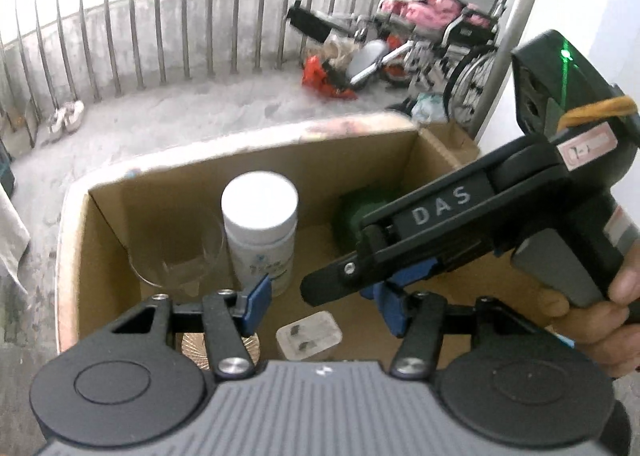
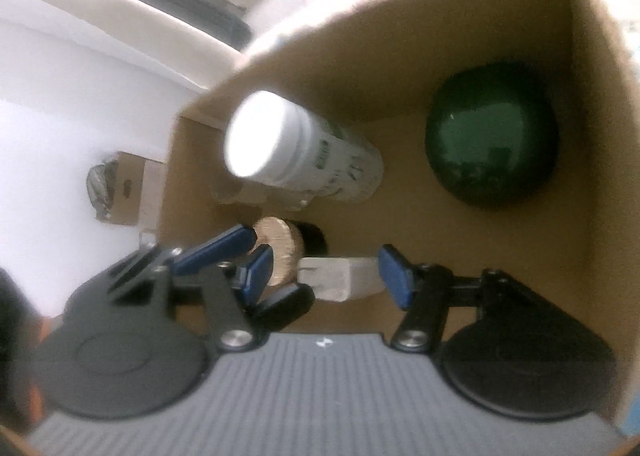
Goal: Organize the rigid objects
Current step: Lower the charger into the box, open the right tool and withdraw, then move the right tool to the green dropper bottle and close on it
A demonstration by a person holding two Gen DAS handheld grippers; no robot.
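The left wrist view is showing a concrete balcony floor with a metal railing (image 1: 160,16), a wheelchair (image 1: 460,24) piled with pink cloth, and a pair of shoes (image 1: 66,118); the right wrist view is blurred and is looking almost wholly into the cardboard box (image 1: 360,152).

Inside the box, a white plastic bottle (image 1: 260,224) with a round cap is standing upright beside a clear glass (image 1: 180,256). A dark green rounded object (image 2: 492,136), glossy and smooth, is sitting toward the far corner. A white square charger plug (image 1: 310,340) is lying on the box floor with its two prongs facing up, next to a small round disc with a gold ribbed face (image 2: 276,248).

The left gripper (image 1: 324,300) is hanging released above the plug, its blue fingers (image 1: 256,304) standing apart with nothing between them. The right gripper (image 2: 324,276), held in a hand (image 1: 600,320), is reaching into the box; its fingers are spread on either side of the plug, and whether they are touching it cannot be told.
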